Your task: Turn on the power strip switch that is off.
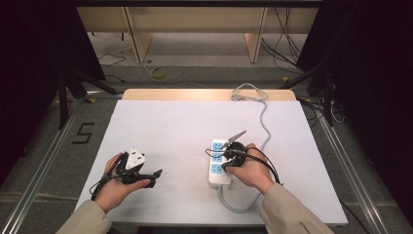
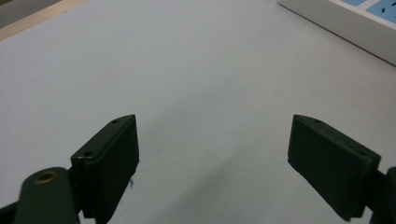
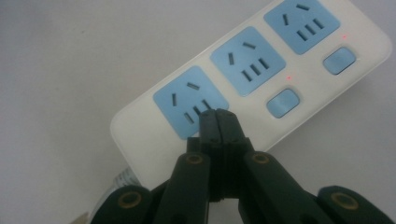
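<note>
A white power strip (image 1: 217, 165) with three blue sockets lies right of centre on the white table; its grey cable (image 1: 263, 122) runs to the far edge. In the right gripper view the strip (image 3: 261, 79) has blue switch buttons (image 3: 282, 102) beside the sockets. My right gripper (image 3: 218, 116) is shut, pads together with nothing between them, its tip just over the nearest socket (image 3: 189, 100). From above, the right gripper (image 1: 225, 157) hovers on the strip. My left gripper (image 1: 155, 176) rests at the left, jaws open and empty; its pads (image 2: 112, 163) stand wide apart over bare table.
The white table board (image 1: 160, 126) has free room in its middle and left. A corner of the power strip (image 2: 345, 23) shows far off in the left gripper view. Cables and stands (image 1: 156, 73) lie on the floor beyond the table.
</note>
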`<state>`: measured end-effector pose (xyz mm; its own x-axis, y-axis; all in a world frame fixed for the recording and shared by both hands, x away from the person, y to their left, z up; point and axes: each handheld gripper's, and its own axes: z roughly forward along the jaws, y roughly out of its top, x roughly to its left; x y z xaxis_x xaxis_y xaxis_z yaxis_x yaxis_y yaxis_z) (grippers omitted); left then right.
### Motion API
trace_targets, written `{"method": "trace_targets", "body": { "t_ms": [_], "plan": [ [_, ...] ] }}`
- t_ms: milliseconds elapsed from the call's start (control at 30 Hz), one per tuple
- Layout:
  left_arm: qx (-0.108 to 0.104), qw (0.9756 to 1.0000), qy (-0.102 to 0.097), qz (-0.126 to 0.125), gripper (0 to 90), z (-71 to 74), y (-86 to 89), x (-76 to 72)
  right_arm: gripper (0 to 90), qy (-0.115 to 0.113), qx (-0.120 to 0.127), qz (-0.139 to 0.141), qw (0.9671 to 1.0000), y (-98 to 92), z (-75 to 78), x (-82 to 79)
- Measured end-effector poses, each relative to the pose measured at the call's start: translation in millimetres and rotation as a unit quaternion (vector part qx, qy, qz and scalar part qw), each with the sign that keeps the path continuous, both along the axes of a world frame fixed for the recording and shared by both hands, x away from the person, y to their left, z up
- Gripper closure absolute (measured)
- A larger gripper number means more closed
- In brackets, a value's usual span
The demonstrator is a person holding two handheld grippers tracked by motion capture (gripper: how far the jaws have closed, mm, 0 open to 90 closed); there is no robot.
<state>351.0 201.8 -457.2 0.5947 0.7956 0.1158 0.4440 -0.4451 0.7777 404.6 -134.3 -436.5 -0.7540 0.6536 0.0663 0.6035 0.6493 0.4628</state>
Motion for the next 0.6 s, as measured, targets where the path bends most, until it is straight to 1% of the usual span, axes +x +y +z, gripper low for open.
{"method": "trace_targets", "body": {
  "t_ms": [67,133,200,433,600],
  "plan": [
    [-0.002,1.0000,0.000,0.001,16.3,-0.3,-0.1,0.2,90.0,0.001,0.002,-0.002,1.0000,-0.5,-0.3,0.8],
    [-0.001,1.0000,0.000,0.001,16.3,-0.3,-0.2,0.2,90.0,-0.005,0.000,-0.005,1.0000,-1.7,-0.2,2.2],
    [0.000,1.0000,0.000,0.000,16.3,-0.1,-0.1,0.1,90.0,-0.002,0.001,-0.005,1.0000,-2.0,-0.3,2.6],
    [0.000,1.0000,0.000,0.000,16.4,0.2,-0.3,-0.3,90.0,-0.002,-0.005,-0.007,1.0000,-0.1,-0.9,2.6],
    [0.000,1.0000,0.000,-0.001,16.4,0.1,-0.7,-0.1,90.0,-0.006,-0.008,-0.006,0.9999,0.6,-1.7,1.8]
  ]
}}
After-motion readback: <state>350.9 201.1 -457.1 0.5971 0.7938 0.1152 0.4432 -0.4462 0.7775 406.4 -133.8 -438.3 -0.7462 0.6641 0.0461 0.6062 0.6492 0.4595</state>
